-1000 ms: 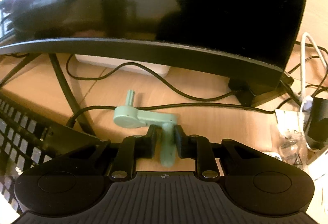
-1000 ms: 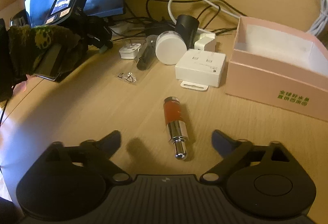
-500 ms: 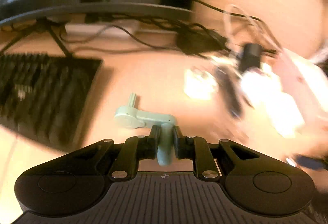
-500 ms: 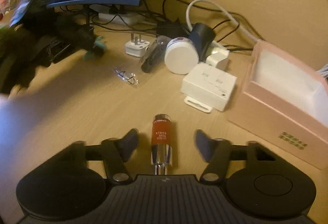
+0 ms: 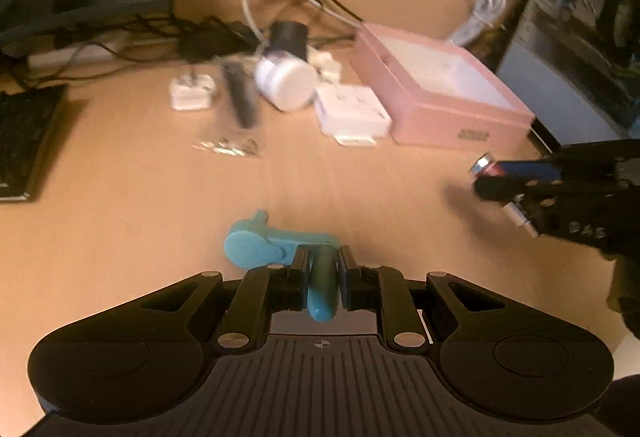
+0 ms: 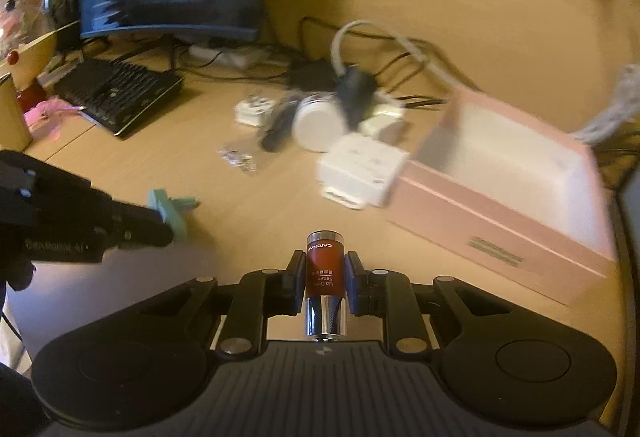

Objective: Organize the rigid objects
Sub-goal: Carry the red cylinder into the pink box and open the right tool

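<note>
Showing one red-labelled chrome serum bottle [image 6: 324, 285] between the closing right gripper [image 6: 323, 279] jaws, above the desk [image 6: 224, 189] | one teal crank-shaped part [image 5: 280, 249] clamped in left gripper [image 5: 323, 277] | one pink box [image 6: 520, 197] beyond.

Bottle [image 6: 324, 269]: glossy red, chrome end; desk [image 6: 240, 205] matt wood.
</note>
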### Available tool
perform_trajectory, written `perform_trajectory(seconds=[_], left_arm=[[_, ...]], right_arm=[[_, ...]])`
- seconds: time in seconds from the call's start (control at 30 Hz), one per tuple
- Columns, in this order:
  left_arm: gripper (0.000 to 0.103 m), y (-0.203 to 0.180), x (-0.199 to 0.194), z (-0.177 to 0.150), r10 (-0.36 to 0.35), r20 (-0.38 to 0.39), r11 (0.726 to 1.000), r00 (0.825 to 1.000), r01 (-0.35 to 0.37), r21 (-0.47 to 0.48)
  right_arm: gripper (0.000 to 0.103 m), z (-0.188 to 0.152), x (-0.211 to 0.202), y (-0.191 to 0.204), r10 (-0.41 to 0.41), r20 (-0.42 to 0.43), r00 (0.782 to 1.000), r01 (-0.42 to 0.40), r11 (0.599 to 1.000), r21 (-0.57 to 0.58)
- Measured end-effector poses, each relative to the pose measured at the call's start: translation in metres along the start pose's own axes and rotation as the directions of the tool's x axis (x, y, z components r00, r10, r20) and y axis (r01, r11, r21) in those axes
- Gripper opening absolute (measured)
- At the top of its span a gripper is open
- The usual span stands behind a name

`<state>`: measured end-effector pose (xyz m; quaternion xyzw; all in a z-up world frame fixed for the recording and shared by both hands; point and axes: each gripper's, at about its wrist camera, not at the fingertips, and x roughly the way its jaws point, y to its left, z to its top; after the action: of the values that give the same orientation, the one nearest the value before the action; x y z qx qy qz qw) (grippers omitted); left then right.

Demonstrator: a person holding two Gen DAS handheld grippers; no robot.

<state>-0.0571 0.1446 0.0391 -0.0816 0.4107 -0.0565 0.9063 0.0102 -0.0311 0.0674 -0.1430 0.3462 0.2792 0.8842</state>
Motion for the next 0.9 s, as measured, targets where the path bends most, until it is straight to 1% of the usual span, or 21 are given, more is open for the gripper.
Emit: perform_trajectory(seconds=[0.17,0.2,0.23,0.27,0.37,0.47,0.5,0.6,0.63,0.67,0.7,0.77,0.83,0.9], left_arm=[[0.017,-0.01,0.011,-0.001,-0.018,-0.041,1.0,0.999,0.019,0.023],[0.017,-0.012,0.013,-0.003,-0.016,-0.055,1.0,0.998,0.017,0.024],[0.018,-0.012,0.019,-0.003,-0.013,-0.086,1.0,0.996,0.015,0.02],[0.018,-0.014,0.022,-0.003,-0.014,-0.081,0.999,0.997,0.016,0.028],[0.018,-0.022,0.028,0.003,0.002,-0.104,0.997,0.995,0.005,0.073],[0.017,-0.025,0.031,0.006,-0.03,-0.105,0.997,0.994,0.037,0.068],[0.017,-0.026,0.03,0.005,-0.045,-0.094,0.996,0.995,0.051,0.068],[0.017,-0.036,0.017,0.013,-0.101,-0.021,0.991,0.995,0.103,0.087],[0.012,-0.039,0.011,0.021,-0.127,0.007,0.988,0.992,0.125,0.086],[0.003,-0.042,0.005,0.034,-0.162,0.041,0.984,0.986,0.158,0.084],[0.003,-0.045,-0.002,0.048,-0.189,0.077,0.98,0.979,0.183,0.083],[0.003,-0.055,-0.015,0.087,-0.236,0.168,0.969,0.957,0.22,0.109],[0.003,-0.067,-0.025,0.125,-0.264,0.251,0.961,0.931,0.23,0.156],[0.003,-0.078,-0.031,0.162,-0.281,0.326,0.955,0.903,0.23,0.186]], right_arm=[[0.02,-0.019,-0.014,-0.017,-0.042,-0.026,0.999,0.044,0.997,0.063],[0.02,-0.023,-0.016,-0.02,-0.046,-0.031,0.998,0.049,0.996,0.075],[0.02,-0.026,-0.017,-0.023,-0.052,-0.038,0.998,0.055,0.995,0.089],[0.02,-0.029,-0.018,-0.025,-0.057,-0.043,0.997,0.061,0.993,0.098],[0.02,-0.039,-0.021,-0.031,-0.071,-0.062,0.996,0.079,0.989,0.123],[0.02,-0.047,-0.025,-0.036,-0.08,-0.076,0.994,0.091,0.985,0.145],[0.02,-0.048,-0.027,-0.037,-0.087,-0.075,0.993,0.097,0.985,0.146],[0.02,-0.049,-0.036,-0.04,-0.109,-0.06,0.992,0.116,0.983,0.143],[0.02,-0.046,-0.041,-0.042,-0.112,-0.047,0.993,0.118,0.982,0.147],[0.02,-0.042,-0.047,-0.044,-0.115,-0.029,0.993,0.118,0.982,0.15],[0.02,-0.035,-0.055,-0.048,-0.124,0.0,0.992,0.123,0.982,0.146],[0.02,-0.014,-0.068,-0.053,-0.146,0.066,0.987,0.138,0.983,0.12],[0.02,0.015,-0.079,-0.062,-0.182,0.146,0.972,0.17,0.981,0.093],[0.02,0.043,-0.084,-0.074,-0.213,0.205,0.955,0.197,0.976,0.094]])
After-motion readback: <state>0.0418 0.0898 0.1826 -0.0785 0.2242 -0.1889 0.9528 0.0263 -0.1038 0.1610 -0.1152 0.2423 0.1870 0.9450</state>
